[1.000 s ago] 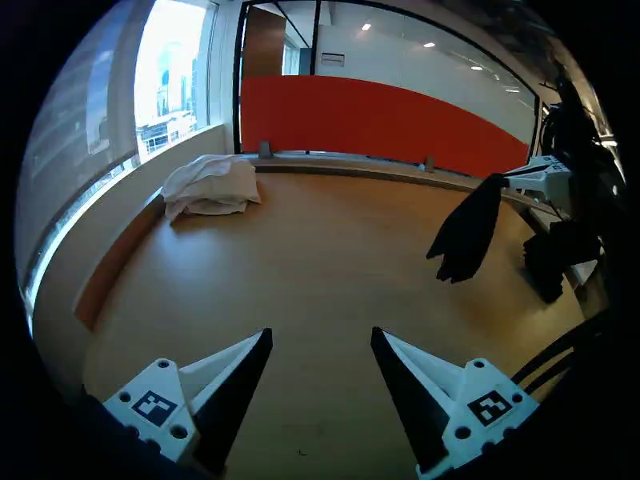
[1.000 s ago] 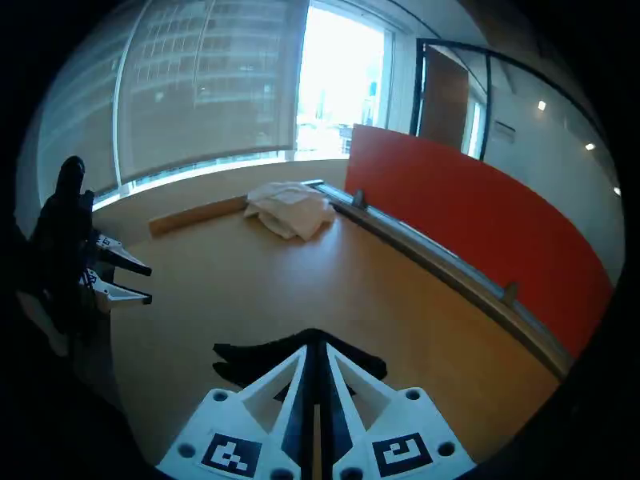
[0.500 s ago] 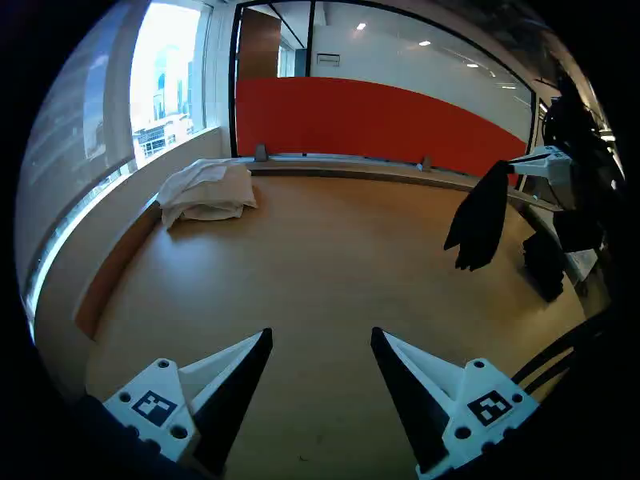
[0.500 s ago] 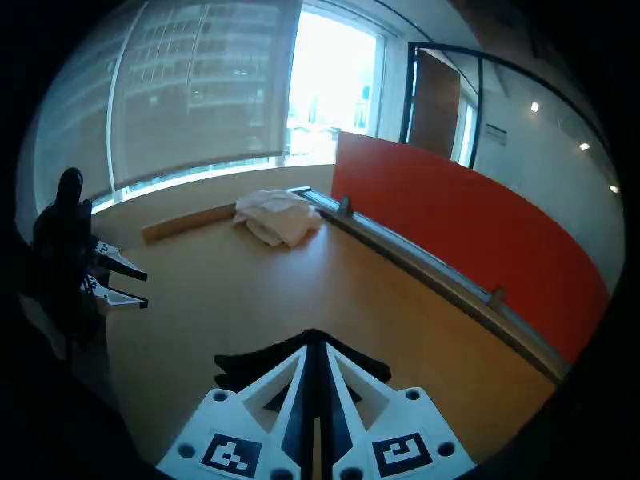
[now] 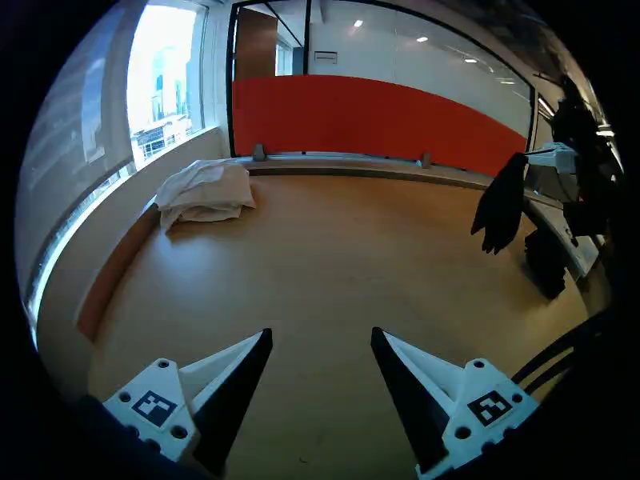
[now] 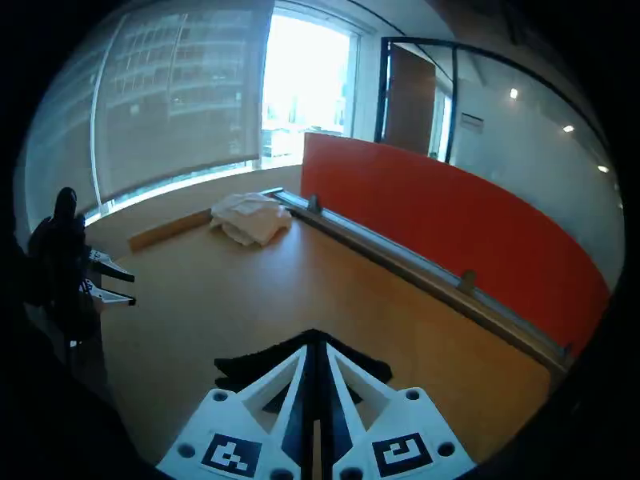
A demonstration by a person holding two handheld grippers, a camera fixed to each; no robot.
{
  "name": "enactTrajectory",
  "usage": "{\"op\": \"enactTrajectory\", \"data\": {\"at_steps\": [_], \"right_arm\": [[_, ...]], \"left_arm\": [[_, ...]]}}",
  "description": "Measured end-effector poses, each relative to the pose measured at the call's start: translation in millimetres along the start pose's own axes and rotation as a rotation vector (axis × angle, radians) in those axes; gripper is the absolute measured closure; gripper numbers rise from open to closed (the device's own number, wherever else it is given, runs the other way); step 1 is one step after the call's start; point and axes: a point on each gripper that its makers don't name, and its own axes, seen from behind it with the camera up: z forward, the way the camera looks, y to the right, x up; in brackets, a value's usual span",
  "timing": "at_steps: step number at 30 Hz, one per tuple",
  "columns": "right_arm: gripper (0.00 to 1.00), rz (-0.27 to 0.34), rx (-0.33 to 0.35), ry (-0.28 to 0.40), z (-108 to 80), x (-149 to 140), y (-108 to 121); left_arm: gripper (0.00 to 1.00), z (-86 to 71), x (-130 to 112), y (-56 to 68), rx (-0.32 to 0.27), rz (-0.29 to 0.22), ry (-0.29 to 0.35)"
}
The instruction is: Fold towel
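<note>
My left gripper point(image 5: 320, 331) is spread wide, its two dark fingers well apart with bare wooden table point(image 5: 336, 256) between them; it holds nothing and touches nothing. My right gripper point(image 6: 317, 339) is pressed together, the fingers meeting along a thin seam, and pinched between their tips is the black towel point(image 6: 240, 370), which spills out dark on both sides of the tips in the right gripper view. In the left gripper view that towel hangs limp and narrow from the right gripper's tips, off at the right side of the table, bunched into long drooping folds. I cannot tell whether its lowest point touches the wood.

Each finger carries a square black-and-white marker tag point(image 5: 154, 406) near its base, a blocky pattern and not letters. A small sign point(image 5: 326, 58) high on the far wall is too small to read.

The towel is plain black, creased and crumpled. Well apart from it, at the far corner of the table beside the window point(image 5: 164, 96), lies a rumpled heap of pale cloth point(image 5: 204, 188). A red partition point(image 5: 376, 116) runs along the table's far edge. In the right gripper view my left gripper shows small at the left edge, its fingers apart
</note>
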Motion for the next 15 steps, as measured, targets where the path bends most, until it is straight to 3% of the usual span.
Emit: {"op": "enactTrajectory", "data": {"at_steps": [15], "right_arm": [[0.98, 0.044, -0.119, -0.023, -47.9, -24.5, 99.5]], "left_arm": [[0.09, 2.7, 10.0, 13.8, 0.005, 0.017, -0.01]]}}
